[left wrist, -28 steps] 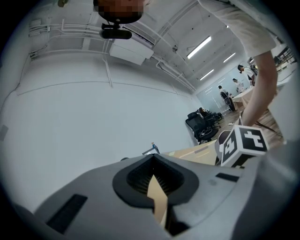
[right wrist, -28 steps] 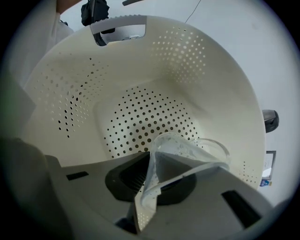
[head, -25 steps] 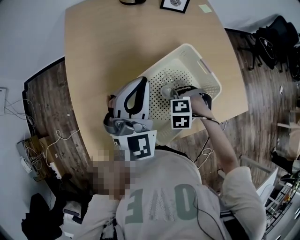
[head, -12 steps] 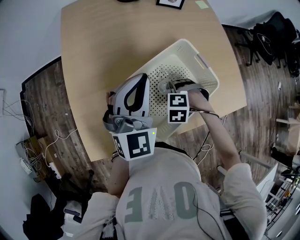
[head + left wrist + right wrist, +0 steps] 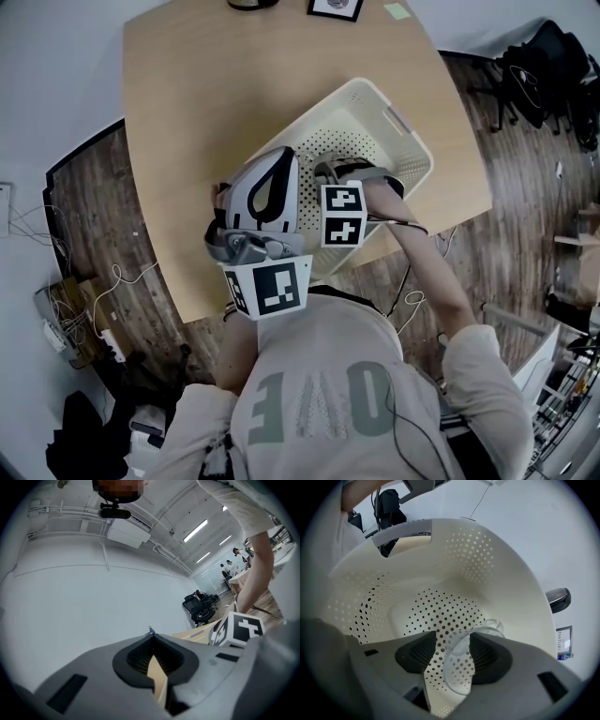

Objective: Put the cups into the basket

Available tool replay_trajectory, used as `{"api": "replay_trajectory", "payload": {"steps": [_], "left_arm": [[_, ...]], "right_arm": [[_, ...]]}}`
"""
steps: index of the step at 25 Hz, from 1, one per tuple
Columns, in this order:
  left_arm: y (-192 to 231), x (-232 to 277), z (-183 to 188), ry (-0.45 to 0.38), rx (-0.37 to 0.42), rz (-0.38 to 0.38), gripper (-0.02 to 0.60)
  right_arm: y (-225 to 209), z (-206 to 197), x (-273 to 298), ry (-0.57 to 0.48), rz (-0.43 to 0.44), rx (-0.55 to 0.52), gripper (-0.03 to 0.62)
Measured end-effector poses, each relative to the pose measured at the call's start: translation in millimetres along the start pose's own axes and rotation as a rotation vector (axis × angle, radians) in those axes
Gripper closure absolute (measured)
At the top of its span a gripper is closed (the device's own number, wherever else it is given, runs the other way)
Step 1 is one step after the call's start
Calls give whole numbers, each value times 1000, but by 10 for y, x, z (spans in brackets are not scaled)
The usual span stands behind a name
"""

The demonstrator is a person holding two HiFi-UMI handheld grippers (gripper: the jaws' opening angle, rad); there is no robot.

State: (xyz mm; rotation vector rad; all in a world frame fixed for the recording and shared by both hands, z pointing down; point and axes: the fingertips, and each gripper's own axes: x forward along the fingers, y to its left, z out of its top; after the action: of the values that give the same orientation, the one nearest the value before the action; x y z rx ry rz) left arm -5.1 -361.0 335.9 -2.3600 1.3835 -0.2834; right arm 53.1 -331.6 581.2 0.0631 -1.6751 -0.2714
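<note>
A: Containers first. We have one cream perforated basket on the table, and the right gripper reaches down into it.

B: Contents: we see one clear plastic cup low in the basket, over the dotted floor. It's between the right jaws, which are opening. There's a gap on the left pad's side, and the cup is close against the right pad.

A: Left gripper?

B: Jaws together with nothing in them, only a thin slit showing tan. In the head view it sits over the table just beside the basket's near-left rim.

A: Surface and room: we have a light wooden table and a dark plank floor with cables at the left. There's a small framed card and a green note at the table's far edge, and black chairs at the right.

B: Hard bits: in the head view the cup is hidden behind the right gripper and its marker cube. A dark thing at the top edge is cut off, so we can't name it. The left gripper view mostly shows wall and ceiling lights.
</note>
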Motion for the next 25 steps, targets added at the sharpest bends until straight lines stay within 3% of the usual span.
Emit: {"api": "replay_trajectory", "payload": {"steps": [9, 12, 16, 21, 25], "left_arm": [[-28, -85, 130, -27, 5, -5, 577], [-60, -125, 151, -23, 13, -8, 577], [12, -198, 254, -31, 21, 11, 577], [-3, -273, 425, -59, 27, 12, 577], [-5, -323, 695, -72, 77, -7, 577]], "right_arm": [[-6, 100, -311, -81, -59, 75, 363], [-78, 188, -560, -169, -118, 149, 364], [-271, 350, -1162, -416, -263, 338, 365], [-475, 266, -1858, -540, -546, 416, 585], [-456, 294, -2379, -655, -681, 463, 595]]}}
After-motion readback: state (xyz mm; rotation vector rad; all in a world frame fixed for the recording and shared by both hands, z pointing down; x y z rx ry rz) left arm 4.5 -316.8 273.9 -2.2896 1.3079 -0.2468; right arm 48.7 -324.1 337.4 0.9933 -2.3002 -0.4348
